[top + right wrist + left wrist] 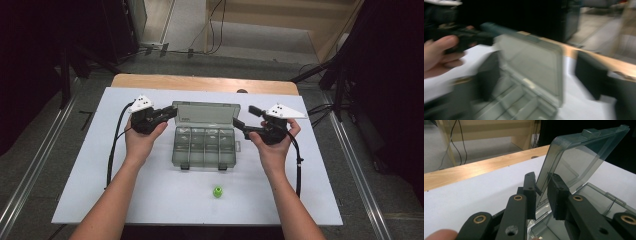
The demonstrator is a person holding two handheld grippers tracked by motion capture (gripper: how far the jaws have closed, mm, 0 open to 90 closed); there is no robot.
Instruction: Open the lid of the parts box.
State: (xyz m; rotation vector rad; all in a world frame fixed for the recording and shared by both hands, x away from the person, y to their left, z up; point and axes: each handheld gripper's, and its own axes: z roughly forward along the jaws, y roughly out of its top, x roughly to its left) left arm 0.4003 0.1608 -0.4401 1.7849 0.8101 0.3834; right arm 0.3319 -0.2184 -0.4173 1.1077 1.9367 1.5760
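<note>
Overhead cam fwd-down; gripper cams close on box (205, 140)

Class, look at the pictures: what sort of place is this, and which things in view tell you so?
Probably a lab or recording studio, not a home: a white table in a dark room, cables across a bare floor, and black stands around it.
</note>
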